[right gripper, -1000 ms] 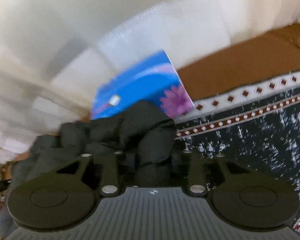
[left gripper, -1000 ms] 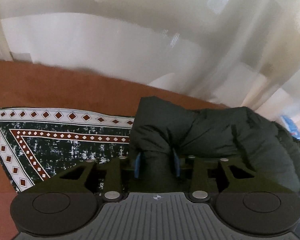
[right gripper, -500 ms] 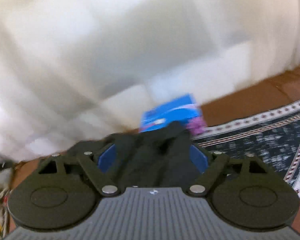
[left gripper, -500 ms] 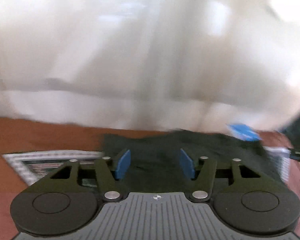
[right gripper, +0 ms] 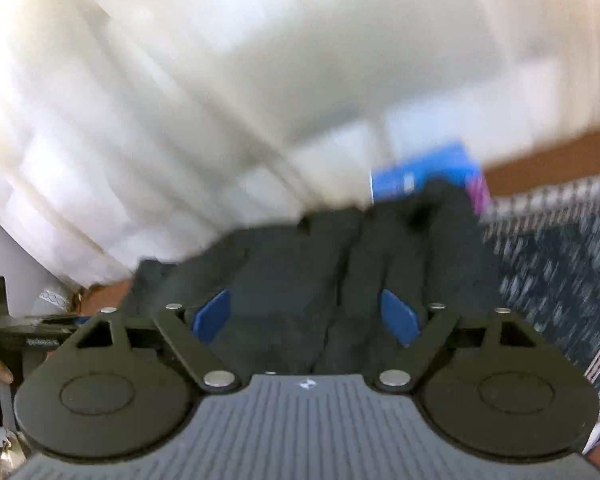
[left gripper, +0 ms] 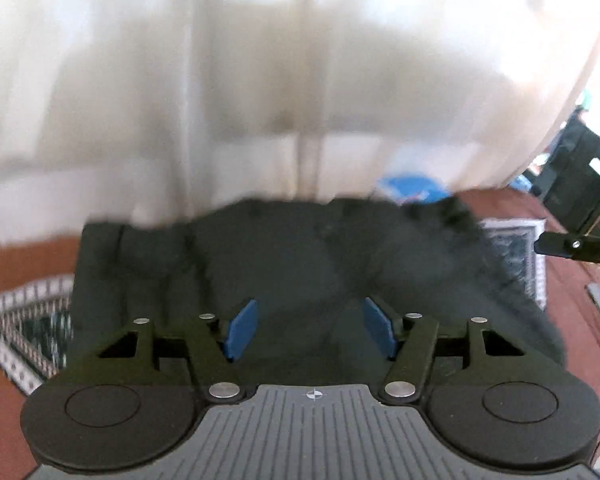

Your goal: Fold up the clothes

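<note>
A dark garment lies folded and spread on the patterned cloth, filling the middle of the left wrist view. My left gripper hangs open just above its near edge, blue pads apart and nothing between them. In the right wrist view the same dark garment lies bunched in long folds. My right gripper is open over it, with fabric visible in the gap but not pinched. The right gripper's tip shows at the right edge of the left wrist view.
A dark patterned cloth with a diamond border covers the brown table. A blue box with a purple flower stands behind the garment. White curtains hang close behind. A dark crate sits at far right.
Both grippers have let go of the garment and opened. They pulled back and up, and the garment now lies flatter and wider than one second ago.
</note>
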`<state>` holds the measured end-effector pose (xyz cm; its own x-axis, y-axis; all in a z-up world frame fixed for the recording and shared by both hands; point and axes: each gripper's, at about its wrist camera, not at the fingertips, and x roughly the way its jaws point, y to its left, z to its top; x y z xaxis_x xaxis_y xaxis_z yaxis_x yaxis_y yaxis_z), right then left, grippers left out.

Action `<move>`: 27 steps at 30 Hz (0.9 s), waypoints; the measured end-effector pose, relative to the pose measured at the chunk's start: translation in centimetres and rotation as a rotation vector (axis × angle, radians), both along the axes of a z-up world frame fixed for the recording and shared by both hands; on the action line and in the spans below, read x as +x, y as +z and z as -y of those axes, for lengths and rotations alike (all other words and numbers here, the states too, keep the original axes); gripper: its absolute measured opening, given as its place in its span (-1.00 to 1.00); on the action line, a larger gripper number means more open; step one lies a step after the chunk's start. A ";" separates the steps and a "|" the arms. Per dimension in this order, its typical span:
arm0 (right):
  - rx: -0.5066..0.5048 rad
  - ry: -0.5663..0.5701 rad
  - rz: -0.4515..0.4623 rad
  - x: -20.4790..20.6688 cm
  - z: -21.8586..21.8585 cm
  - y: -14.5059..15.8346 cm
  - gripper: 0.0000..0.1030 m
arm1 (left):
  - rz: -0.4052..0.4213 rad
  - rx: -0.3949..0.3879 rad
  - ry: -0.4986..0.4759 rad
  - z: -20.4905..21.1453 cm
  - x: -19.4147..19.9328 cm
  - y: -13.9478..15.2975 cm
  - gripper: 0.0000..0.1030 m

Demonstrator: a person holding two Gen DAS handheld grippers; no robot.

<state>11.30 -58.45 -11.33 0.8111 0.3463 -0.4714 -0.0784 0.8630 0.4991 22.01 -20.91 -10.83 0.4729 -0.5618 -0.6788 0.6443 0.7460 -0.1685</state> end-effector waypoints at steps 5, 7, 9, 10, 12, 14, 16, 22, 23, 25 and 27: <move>0.106 -0.040 -0.065 -1.3 2.6 -2.9 0.80 | -0.038 0.052 -0.048 4.5 -2.4 -3.1 0.44; 0.166 -0.057 -0.107 -1.6 3.9 -4.7 0.80 | -0.029 0.121 -0.059 5.6 -3.2 -5.0 0.48; 0.226 -0.073 -0.149 -1.9 5.1 -6.4 0.82 | -0.007 0.177 -0.064 6.5 -3.7 -6.7 0.50; 0.257 -0.081 -0.171 -2.1 5.7 -7.3 0.85 | -0.006 0.186 -0.063 6.6 -3.7 -7.5 0.52; 0.317 -0.098 -0.213 -2.4 6.9 -9.0 0.90 | -0.016 0.191 -0.047 6.7 -3.7 -8.3 0.54; 0.379 -0.100 -0.251 -2.4 7.6 -10.8 0.91 | -0.031 0.196 -0.032 6.9 -3.6 -8.8 0.55; 0.431 -0.089 -0.287 -1.7 7.7 -12.5 0.91 | -0.051 0.180 -0.021 6.7 -3.5 -7.8 0.54; 0.540 0.021 -0.341 -0.3 7.4 -15.7 0.95 | -0.061 0.119 0.066 5.1 -1.9 -4.0 0.45; 0.551 0.034 -0.322 -0.1 7.4 -16.0 0.95 | -0.059 0.158 0.077 5.3 -1.4 -4.5 0.43; 0.553 0.057 -0.314 0.5 7.1 -16.1 0.95 | -0.091 0.225 0.089 5.7 -0.6 -6.4 0.38; 0.537 0.089 -0.320 0.7 6.6 -15.5 0.98 | -0.077 0.268 0.086 6.2 -0.8 -8.1 0.41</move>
<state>11.98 -65.05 -26.88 0.6159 0.6615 -0.4279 0.0865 0.4831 0.8713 21.19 -27.08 -18.90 0.4526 -0.3173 -0.8333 0.5694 0.8220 -0.0037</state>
